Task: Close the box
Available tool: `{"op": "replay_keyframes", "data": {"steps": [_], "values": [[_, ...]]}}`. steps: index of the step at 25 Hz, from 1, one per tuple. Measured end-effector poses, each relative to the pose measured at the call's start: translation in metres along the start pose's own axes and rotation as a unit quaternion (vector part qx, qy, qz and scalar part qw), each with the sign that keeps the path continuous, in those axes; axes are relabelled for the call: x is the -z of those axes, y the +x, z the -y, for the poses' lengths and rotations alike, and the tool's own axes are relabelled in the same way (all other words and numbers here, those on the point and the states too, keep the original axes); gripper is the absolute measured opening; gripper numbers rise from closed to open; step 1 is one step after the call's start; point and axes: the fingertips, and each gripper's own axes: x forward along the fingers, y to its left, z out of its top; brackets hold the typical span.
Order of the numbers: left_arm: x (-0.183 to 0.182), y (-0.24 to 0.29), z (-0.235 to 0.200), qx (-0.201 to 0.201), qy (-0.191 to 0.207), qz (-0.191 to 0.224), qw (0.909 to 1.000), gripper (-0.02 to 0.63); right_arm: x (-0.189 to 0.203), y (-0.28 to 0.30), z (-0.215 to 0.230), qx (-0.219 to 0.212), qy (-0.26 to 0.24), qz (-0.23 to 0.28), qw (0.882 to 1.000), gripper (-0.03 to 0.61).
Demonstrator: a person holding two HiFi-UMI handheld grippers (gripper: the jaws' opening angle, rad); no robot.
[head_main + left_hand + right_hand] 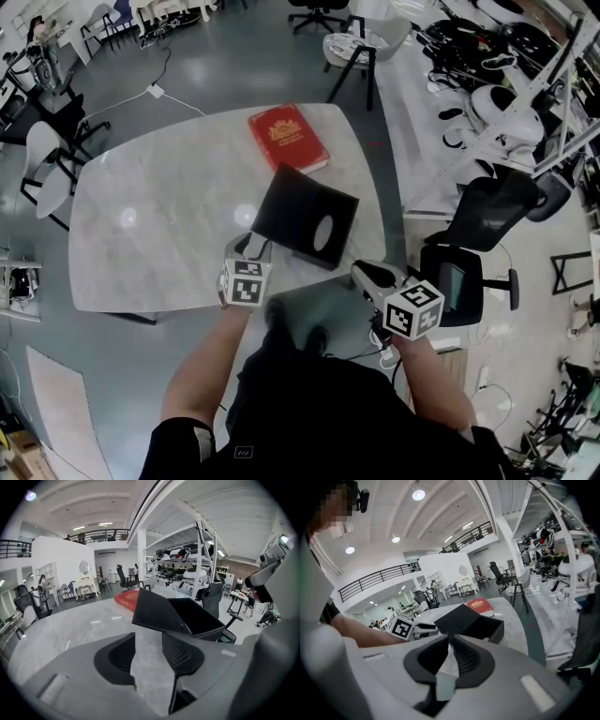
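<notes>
The pale desk (141,216) has a smooth, glossy top veined like marble, with rounded corners. The left gripper (251,246) sits just left of the box's near corner. Its grey cube (244,281) carries black-and-white square markers. Its jaws stand moderately apart, their ribbed black pads (180,653) parted by a clear gap. Only the desk's surface shows between them. The lid's lower edge lies just past the tips, and I cannot tell whether it touches them.

Beyond the box, on its far side, lies a red hardback book (288,137), flat and close by. Its cover bears a gold emblem, and the writing is too small to read.

The box (333,202) is matte black and rectangular with stiff thin walls, and it rests near the desk's near edge. It is open. Its flat lid (157,611) is raised and tilted on the side toward the left gripper, leaving the dark, hollow inside in view. A pale oval patch (325,232) shows inside the box.

The right gripper (367,274) is just right of the box's near corner, apart from it. Its marker cube (413,309) is like the other one. Its jaws are narrow, with only a thin slit between the ribbed pads and nothing in it.

A black office chair (487,216) stands on the floor well right of the box.
</notes>
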Motion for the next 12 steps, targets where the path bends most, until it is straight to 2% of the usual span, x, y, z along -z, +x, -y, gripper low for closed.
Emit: {"op": "replay_keyframes", "data": {"steps": [5,9,12], "values": [[-0.012,-0.007,0.009,0.034,0.018,0.025,0.9989,0.16,0.001,-0.003,-0.004,0.001,0.001,0.001,1.0,0.026],[-0.014,-0.009,0.01,0.05,0.028,0.023,0.9981,0.159,0.003,-0.005,-0.006,0.005,0.005,0.002,1.0,0.026],[-0.013,-0.009,0.014,0.078,0.029,0.025,0.9962,0.14,0.005,-0.006,-0.006,0.008,0.011,0.002,1.0,0.026]]}}
